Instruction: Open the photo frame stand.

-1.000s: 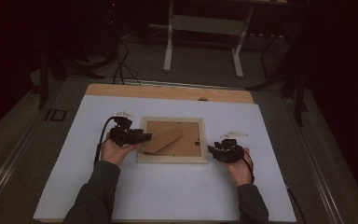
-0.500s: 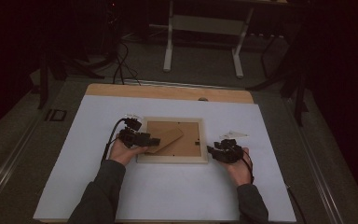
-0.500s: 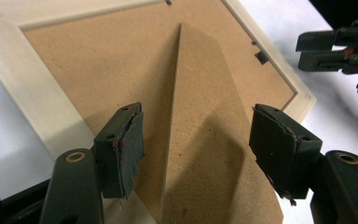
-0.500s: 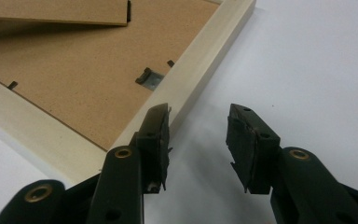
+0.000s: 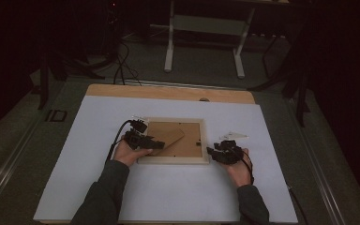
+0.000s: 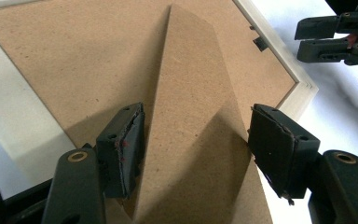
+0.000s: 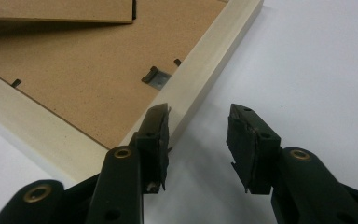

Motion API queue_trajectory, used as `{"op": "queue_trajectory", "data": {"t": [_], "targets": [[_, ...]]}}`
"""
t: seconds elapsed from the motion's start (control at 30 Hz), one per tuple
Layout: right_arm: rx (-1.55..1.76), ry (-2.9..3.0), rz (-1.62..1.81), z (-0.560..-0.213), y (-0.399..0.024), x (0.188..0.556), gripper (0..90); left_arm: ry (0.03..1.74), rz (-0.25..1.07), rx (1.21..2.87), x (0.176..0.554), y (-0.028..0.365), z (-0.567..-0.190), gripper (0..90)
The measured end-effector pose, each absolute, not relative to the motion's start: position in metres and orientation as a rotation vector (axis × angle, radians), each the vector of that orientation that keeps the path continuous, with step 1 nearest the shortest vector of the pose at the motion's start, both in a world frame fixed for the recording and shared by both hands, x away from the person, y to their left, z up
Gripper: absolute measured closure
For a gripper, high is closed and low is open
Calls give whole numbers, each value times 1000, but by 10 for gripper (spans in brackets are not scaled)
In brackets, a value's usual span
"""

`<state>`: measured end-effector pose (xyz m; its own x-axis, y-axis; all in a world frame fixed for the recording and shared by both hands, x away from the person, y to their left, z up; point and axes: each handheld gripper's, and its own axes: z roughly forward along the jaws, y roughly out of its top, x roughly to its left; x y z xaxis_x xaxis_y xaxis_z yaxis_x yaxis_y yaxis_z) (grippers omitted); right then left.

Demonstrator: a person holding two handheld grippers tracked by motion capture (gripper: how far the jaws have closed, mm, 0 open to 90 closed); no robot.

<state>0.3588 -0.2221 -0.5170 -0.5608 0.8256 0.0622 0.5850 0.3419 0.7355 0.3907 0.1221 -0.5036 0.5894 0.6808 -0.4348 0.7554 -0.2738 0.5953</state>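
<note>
A pale wooden picture frame (image 5: pixel 173 160) lies face down on the white sheet, its brown backing board (image 6: pixel 74 60) up. The fold-out cardboard stand (image 5: pixel 173 137) lies on the board. My left gripper (image 5: pixel 158 144) reaches in from the frame's left. Its jaws have just been opening and stand open (image 6: pixel 196 140), with the stand (image 6: pixel 191 93) between them. My right gripper (image 5: pixel 211 152) sits at the frame's near right corner. It is open (image 7: pixel 198 135), one pad against the frame's rim (image 7: pixel 209 60) and bare sheet between the jaws. A metal tab (image 7: pixel 154 77) holds the board there.
The white sheet (image 5: pixel 168 197) covers a wooden table whose far edge (image 5: pixel 168 92) shows bare. A small white piece (image 5: pixel 234 136) lies just right of the frame. A white stand's legs (image 5: pixel 169 51) rise on the floor beyond the table.
My left gripper has moved right and slightly nearer, onto the frame's lower left over the stand. The right gripper has kept still.
</note>
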Motion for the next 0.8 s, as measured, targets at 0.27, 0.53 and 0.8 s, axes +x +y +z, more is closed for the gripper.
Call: {"op": "queue_trajectory", "data": {"t": [0.27, 0.53, 0.8], "targets": [[1263, 2285, 1053, -517, -223, 359, 574, 1120, -78, 2084, 389, 114, -503, 381], [1264, 2288, 1051, -518, -223, 359, 571, 1097, -39, 2114, 388, 111, -499, 401], [1261, 2288, 1052, -517, -223, 360, 570, 1061, 36, 2147, 383, 107, -496, 401]]}}
